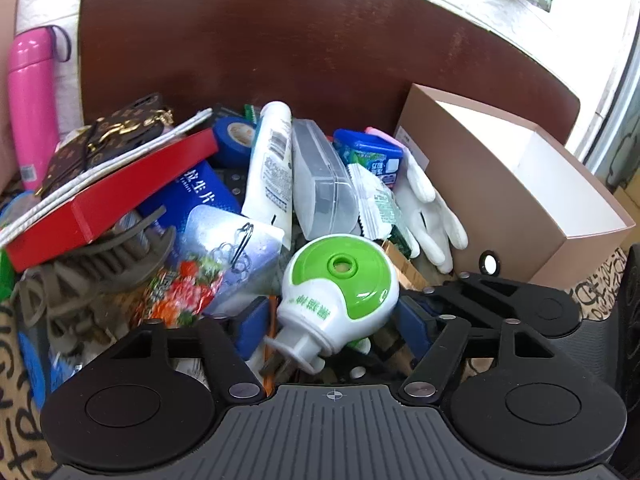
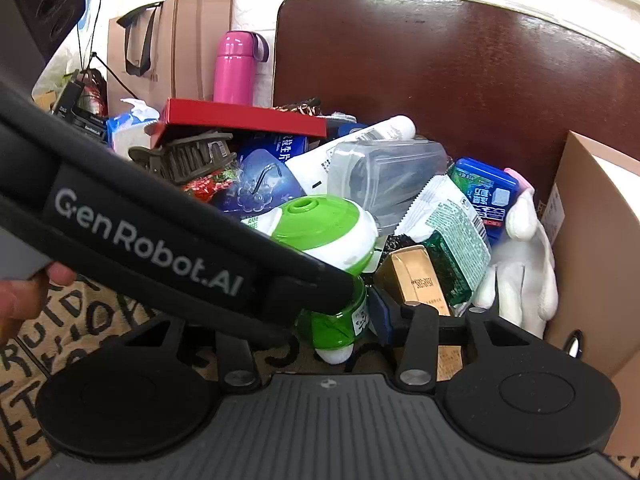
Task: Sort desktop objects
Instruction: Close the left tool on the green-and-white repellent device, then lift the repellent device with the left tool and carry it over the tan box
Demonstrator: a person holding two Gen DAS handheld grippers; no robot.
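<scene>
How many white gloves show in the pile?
1 for certain: a white glove lies at the right edge of the pile, against the cardboard box, just right of the blue mint container. A second could be hidden under or behind it.

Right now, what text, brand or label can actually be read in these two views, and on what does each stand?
"GenRobot.AI": white lettering on the left hand-held gripper body, seen in the right wrist view.
"片": last large character on the blue box; the rest is unclear.
Green characters on the green-and-white plug-in device: upside down, unreadable.
White tube barcode and print: too small.
Blue container label: too blurred.
</scene>
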